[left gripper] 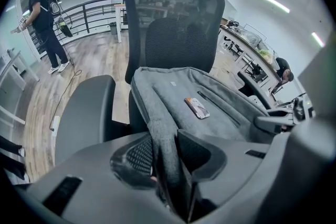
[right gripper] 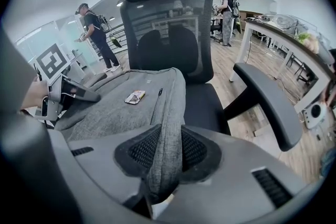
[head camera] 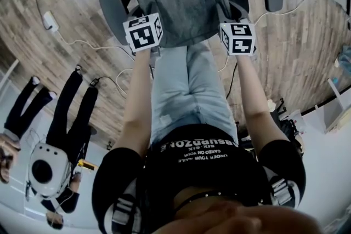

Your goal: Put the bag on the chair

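left hand-held gripper clamped on bag at its near edge, right hand-held gripper clamped on same edge further right. Two-point hold spreads the bag flat ahead of both, over chair seat; seat contact unclear.

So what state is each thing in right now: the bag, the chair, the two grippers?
bag: lying across the chair seat, near edge pinched at two spots.
chair: upright, seat partly covered by the bag.
left gripper: fingers shut on the bag.
right gripper: fingers shut on the bag.
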